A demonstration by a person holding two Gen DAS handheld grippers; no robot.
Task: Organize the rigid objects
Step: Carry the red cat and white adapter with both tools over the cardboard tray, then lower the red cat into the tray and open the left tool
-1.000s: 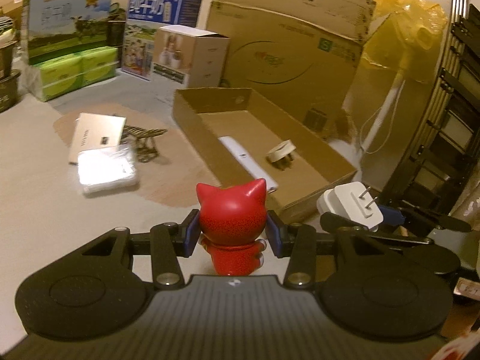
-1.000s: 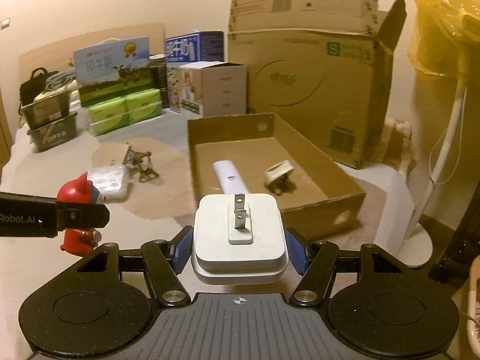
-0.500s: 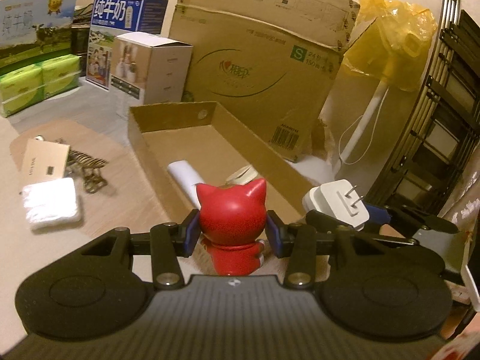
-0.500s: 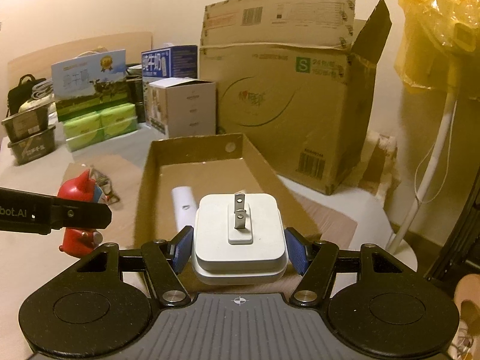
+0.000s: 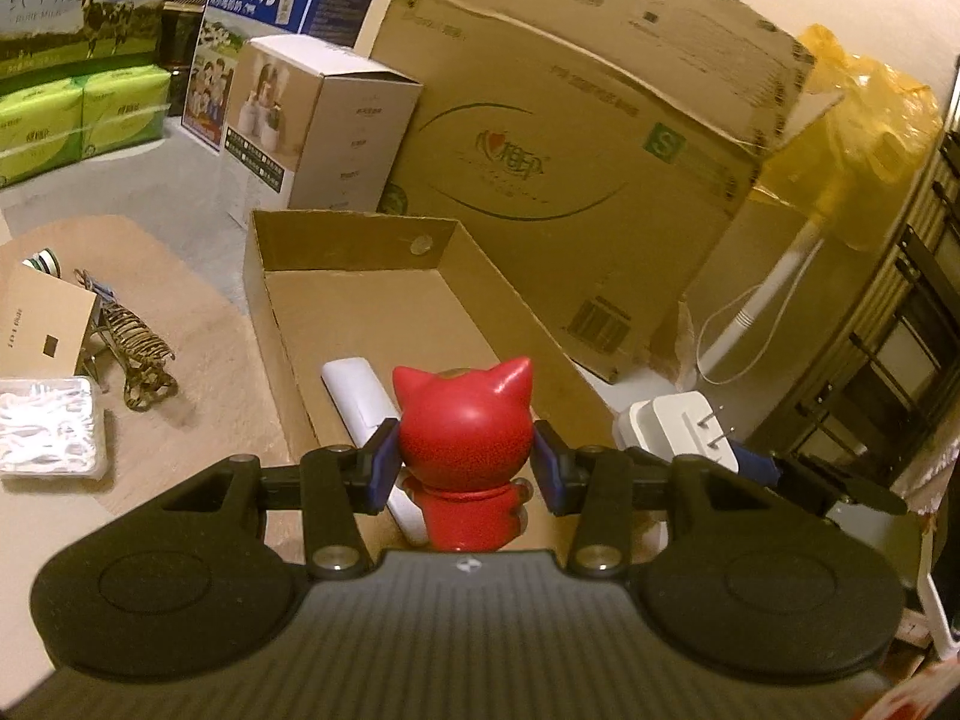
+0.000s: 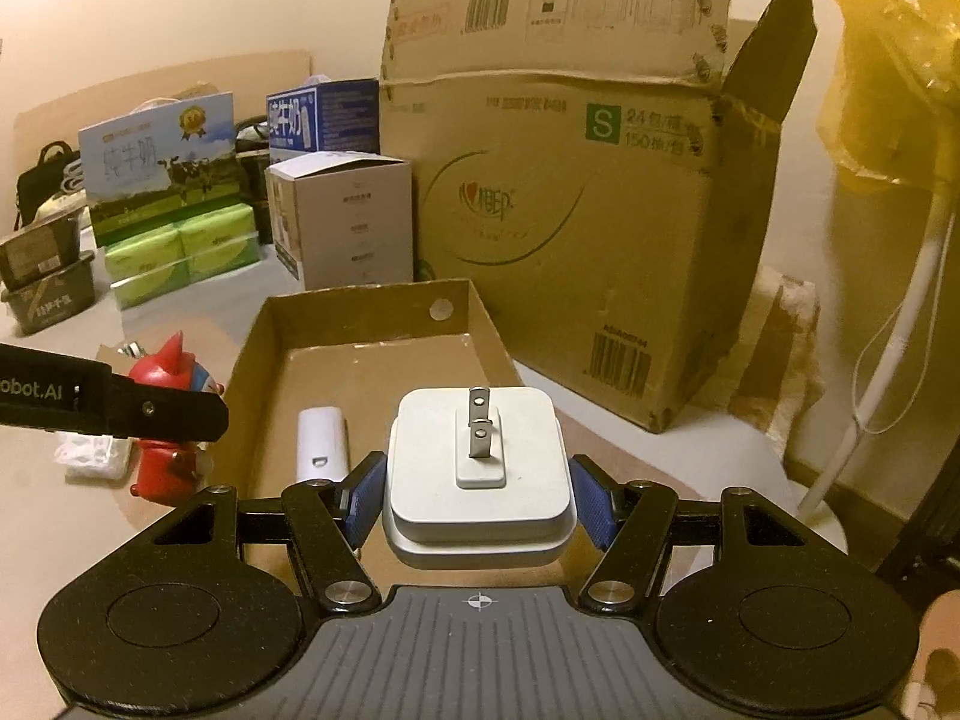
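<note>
My left gripper (image 5: 465, 465) is shut on a red cat figurine (image 5: 465, 450) and holds it over the near end of the shallow cardboard tray (image 5: 354, 237). My right gripper (image 6: 477, 495) is shut on a white plug adapter (image 6: 477, 480), prongs up, over the tray's near end (image 6: 366, 300). A white bar-shaped device (image 6: 322, 444) lies in the tray; it also shows in the left wrist view (image 5: 360, 396). The adapter appears in the left wrist view (image 5: 678, 435), the figurine in the right wrist view (image 6: 171, 420).
A large cardboard box (image 6: 576, 204) stands right behind the tray. A white carton (image 5: 318, 132), milk boxes (image 5: 270, 30) and green tissue packs (image 6: 180, 246) stand at the back left. A wooden skeleton model (image 5: 135, 348), small card box (image 5: 42, 324) and clear packet (image 5: 48, 426) lie left.
Both grippers have moved forward toward the tray with their objects still held. The tray and large box look closer, and the small plug in the tray is now hidden.
</note>
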